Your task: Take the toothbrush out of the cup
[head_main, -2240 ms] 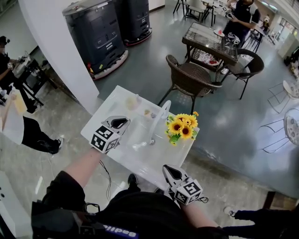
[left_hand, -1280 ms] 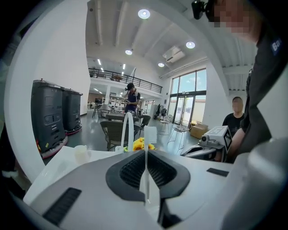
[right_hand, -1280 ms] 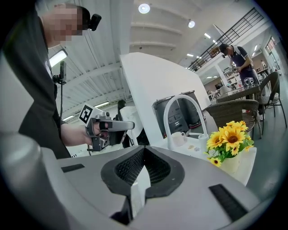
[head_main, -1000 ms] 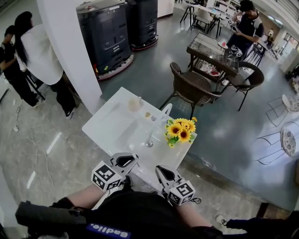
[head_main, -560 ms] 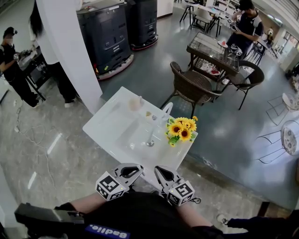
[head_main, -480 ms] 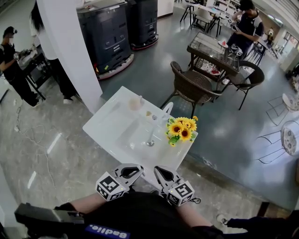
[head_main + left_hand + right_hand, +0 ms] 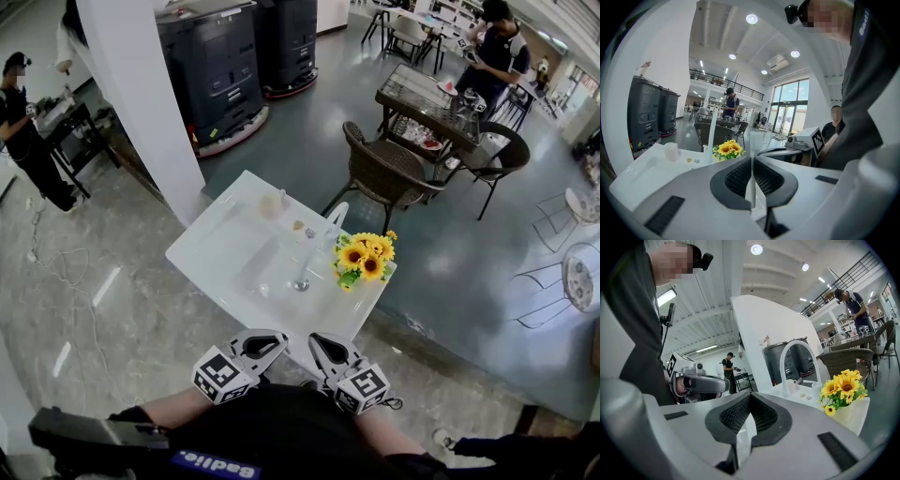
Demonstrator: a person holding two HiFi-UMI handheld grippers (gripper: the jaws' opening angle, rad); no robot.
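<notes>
Toothbrush: too small from here to pick out for sure; a pale speck [image 7: 264,291] lies in the basin just left of the tap's [image 7: 334,218] spout end, and I cannot tell whether that is the toothbrush.

Cup [image 7: 273,203]: upright on the white counter [image 7: 208,251], left of the tap and a little beyond it, apart from it; the left gripper view shows it pale and plain, again left of the tap.

Sunflowers [image 7: 367,258]: a small yellow bunch just right of the tap, at the counter's right edge.

My left claw [image 7: 277,338]: on the near side of the tap, off the counter's near edge and close in to my body; jaws brought together with only a hairline between the ribbed pads; nothing gripped.

My right claw [image 7: 317,340]: also near side of the tap, just beside the left claw with the tips near each other but apart; jaws likewise closed; nothing in them.

Wicker chair [image 7: 380,161]: beyond the tap on the grey floor; a person [image 7: 492,42] stands at a dark table far beyond the tap to the right; another person [image 7: 23,141] stands far off to the tap's left, past a white pillar [image 7: 141,103].
</notes>
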